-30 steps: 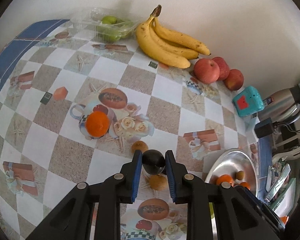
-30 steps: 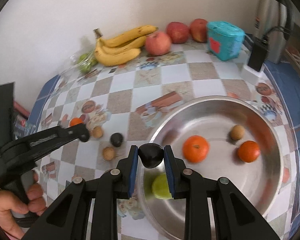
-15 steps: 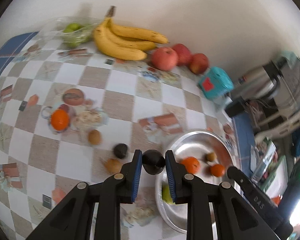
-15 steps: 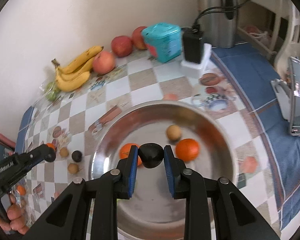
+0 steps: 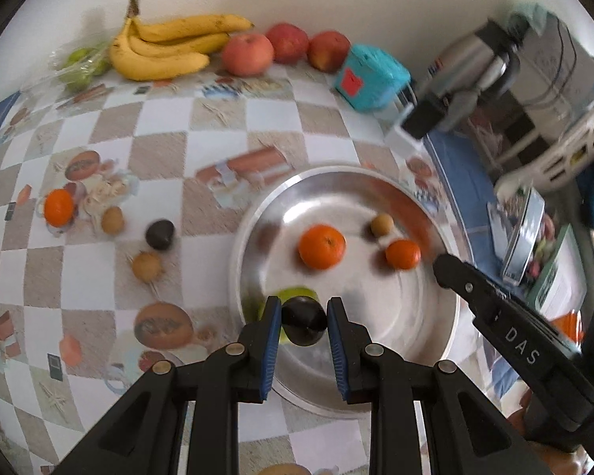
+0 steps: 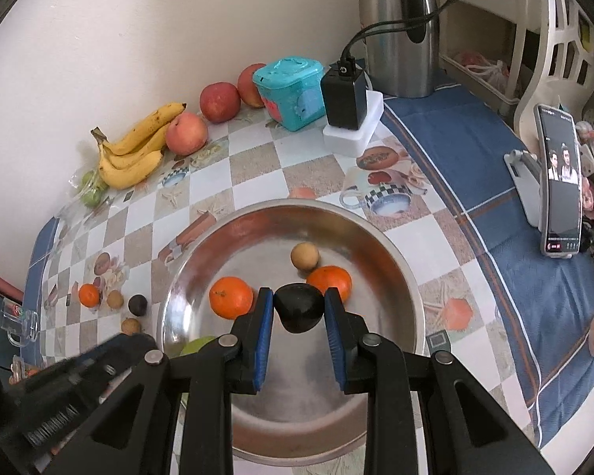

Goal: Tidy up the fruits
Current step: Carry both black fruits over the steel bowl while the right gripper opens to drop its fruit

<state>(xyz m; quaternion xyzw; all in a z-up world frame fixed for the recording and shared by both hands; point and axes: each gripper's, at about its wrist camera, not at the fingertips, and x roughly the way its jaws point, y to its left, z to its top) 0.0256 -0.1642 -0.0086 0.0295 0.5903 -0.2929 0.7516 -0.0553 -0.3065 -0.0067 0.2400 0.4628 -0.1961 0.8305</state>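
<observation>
Between left gripper point(image 5: 303, 321) pads: dark fruit point(image 5: 303, 325), clamped across its middle.
Right gripper point(image 6: 299, 308): clamped on second dark fruit point(image 6: 298, 306).
Handling: likely light, smooth, round; may slip.
Below both: bowl point(image 6: 410, 277).

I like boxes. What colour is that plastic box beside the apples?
The plastic box is teal, clearest in the right wrist view.

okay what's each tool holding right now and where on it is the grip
Each holds a small dark fruit, pinched across its sides between the blue pads: one in the left tool, one in the right tool, both above the metal bowl.
</observation>
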